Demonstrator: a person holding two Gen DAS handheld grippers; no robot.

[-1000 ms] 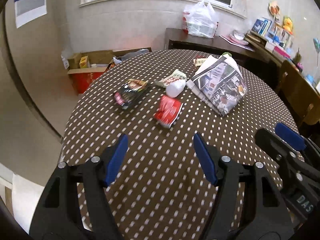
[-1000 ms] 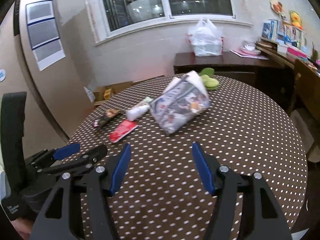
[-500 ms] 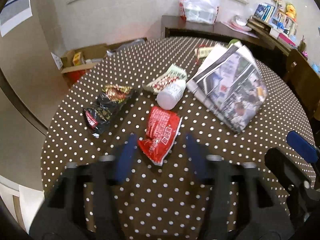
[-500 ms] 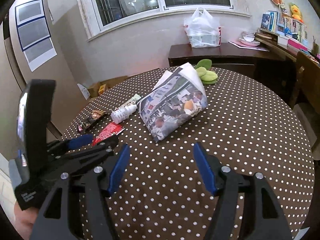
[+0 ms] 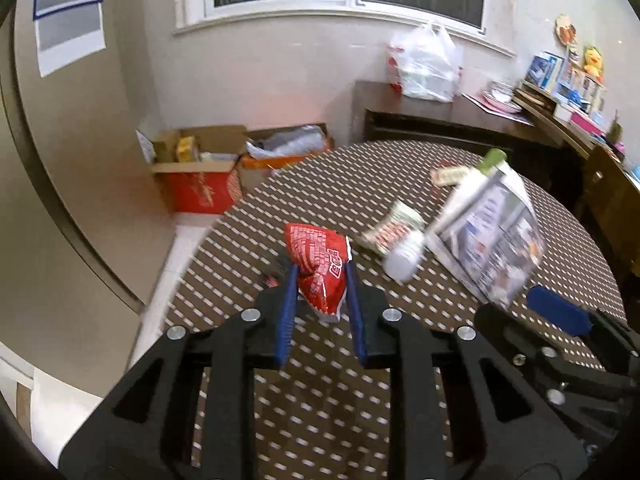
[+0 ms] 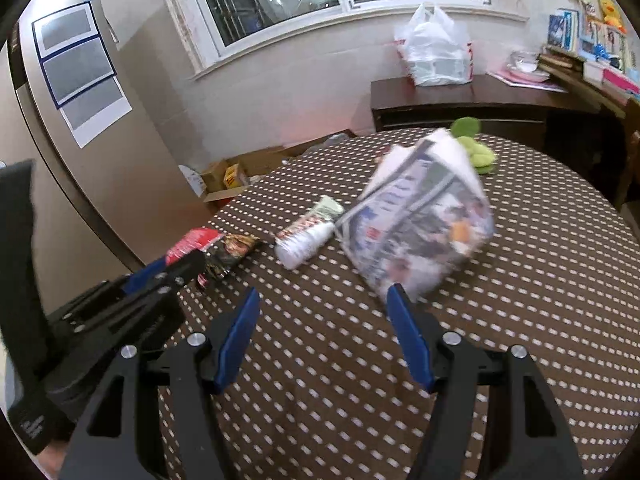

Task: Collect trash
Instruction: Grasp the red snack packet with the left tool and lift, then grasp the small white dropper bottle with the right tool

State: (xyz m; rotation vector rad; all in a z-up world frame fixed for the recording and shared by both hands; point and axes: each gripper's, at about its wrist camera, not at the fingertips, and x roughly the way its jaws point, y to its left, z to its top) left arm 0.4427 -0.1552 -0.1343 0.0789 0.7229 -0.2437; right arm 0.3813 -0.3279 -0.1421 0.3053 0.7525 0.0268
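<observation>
L gripper [image 5: 320, 276]: jaws closing on red snack wrapper [image 5: 320, 264], pads pinching it, wrapper lifted off dotted desk [image 5: 400, 360]. R gripper [image 6: 322, 308]: jaws spread, nothing between, just short of folded newspaper [image 6: 420, 224]. White bottle [image 6: 304, 240] and dark wrapper [image 6: 228, 252] lying on desk nearby.

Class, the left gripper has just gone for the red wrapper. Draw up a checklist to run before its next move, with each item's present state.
1. Red wrapper between the left gripper fingers: ok.
2. Jaws finished closing: not ok, closing now.
3. Wrapper clear of the table: cannot tell.
4. Right gripper open, empty: ok.
5. White bottle and newspaper untouched: ok.
6. Trash bin in sight: not ok.
</observation>
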